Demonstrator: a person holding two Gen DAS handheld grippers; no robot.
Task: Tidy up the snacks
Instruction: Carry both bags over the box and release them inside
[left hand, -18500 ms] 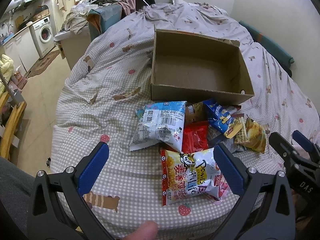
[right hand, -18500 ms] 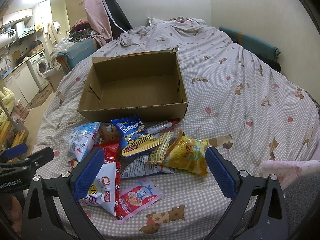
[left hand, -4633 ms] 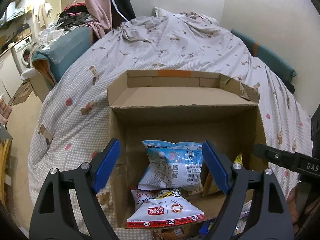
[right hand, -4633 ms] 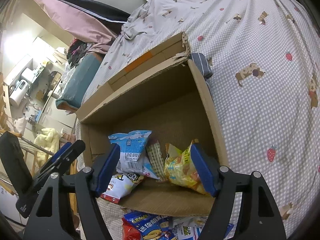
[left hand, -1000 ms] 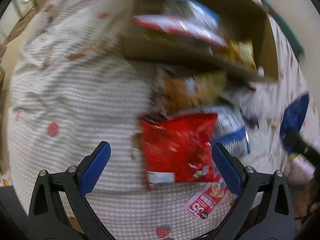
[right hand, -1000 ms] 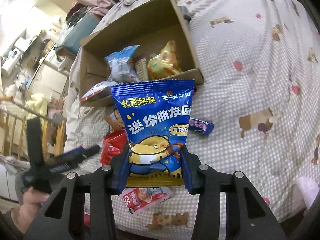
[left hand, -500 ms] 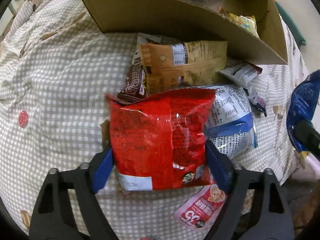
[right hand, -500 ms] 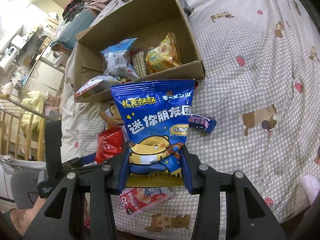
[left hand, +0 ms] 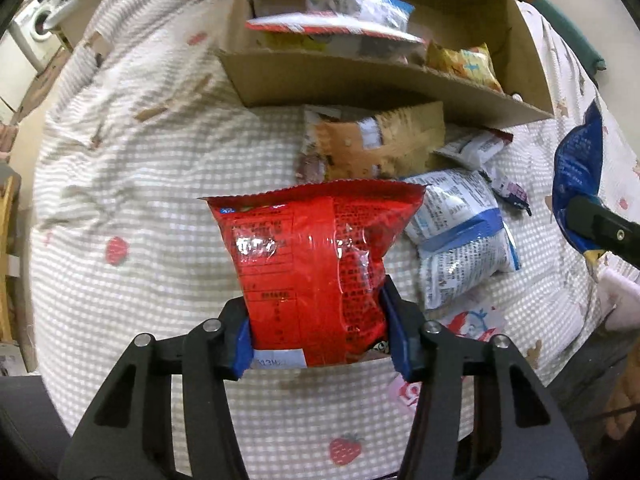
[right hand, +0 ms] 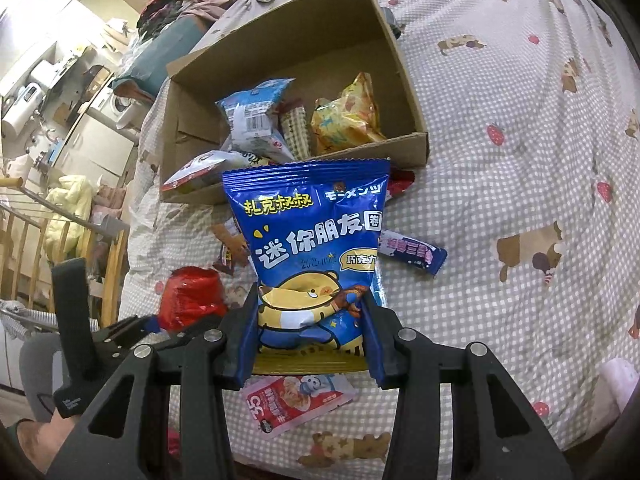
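My left gripper (left hand: 320, 340) is shut on a red snack bag (left hand: 316, 264) and holds it above the bed. My right gripper (right hand: 308, 344) is shut on a blue snack bag (right hand: 312, 240), also lifted; that bag shows at the right edge of the left wrist view (left hand: 576, 184). The cardboard box (right hand: 408, 80) lies beyond with several packets inside, among them a yellow bag (right hand: 348, 120) and a light blue bag (right hand: 252, 112). On the bed in front of the box lie a brown packet (left hand: 380, 144), a white and blue bag (left hand: 460, 236) and a pink packet (right hand: 296, 404).
The box and the snacks rest on a checked bedspread (right hand: 520, 200) with strawberry and dog prints. A small purple bar (right hand: 412, 254) lies right of the blue bag. A wooden rail (right hand: 24, 248) and kitchen units stand off the bed's left side.
My left gripper has closed further on the red bag and lifted it off the bed. My right gripper still holds the blue bag and has barely moved.
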